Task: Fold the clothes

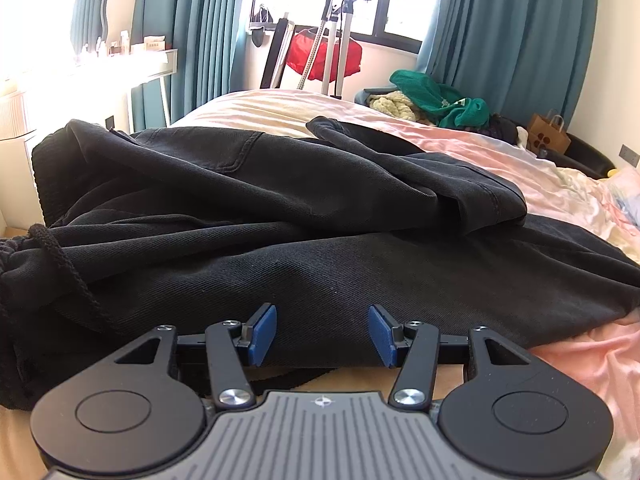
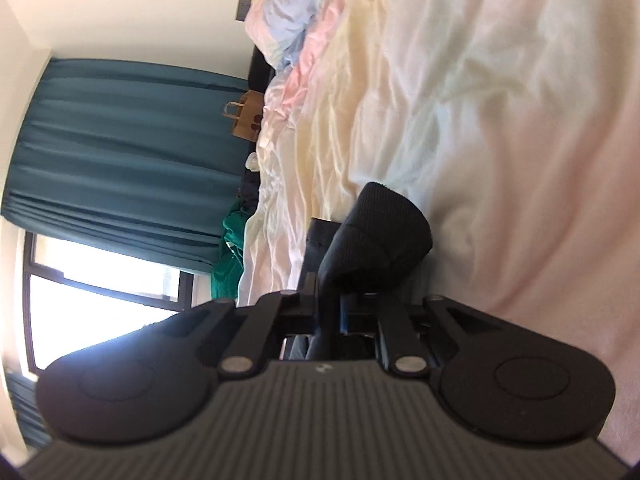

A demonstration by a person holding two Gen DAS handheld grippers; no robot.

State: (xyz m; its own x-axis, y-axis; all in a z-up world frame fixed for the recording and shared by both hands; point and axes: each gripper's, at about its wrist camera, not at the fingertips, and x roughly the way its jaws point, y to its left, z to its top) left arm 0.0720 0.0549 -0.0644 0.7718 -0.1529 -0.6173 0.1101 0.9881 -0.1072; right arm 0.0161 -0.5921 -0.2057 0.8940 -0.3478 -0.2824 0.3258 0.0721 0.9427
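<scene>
A: Step in hand?

B: Taking hold for a fold, by the look of it. Black trousers (image 1: 280,200) spread across the bed (image 1: 500,148), bunched, one leg doubled over the top. Right gripper (image 2: 330,300) pinched tight on a ribbed black cuff (image 2: 384,232), jaws nearly together with the cloth between them, cuff raised just off the sheet. Left gripper (image 1: 322,336) about half open, blue pads (image 1: 262,332) apart, nothing held, hovering just above the near edge of the trousers.

A: Next move?

B: Probably closing the left jaws on that near edge, beside the drawstring (image 1: 60,256) at the waistband, then carrying the cuff toward the waist. Needs both grips firm and the bunched leg smoothed first, otherwise a lumpy fold.

A: Containers?

B: Dark basket (image 1: 372,94) beyond the trousers, at the far side of the bed: cream knit and a green garment (image 1: 436,100) heaped in it, spilling over the rim. Brown paper bag (image 1: 548,136) to the right of that, beyond the bed's far edge; contents cannot be told.
</scene>
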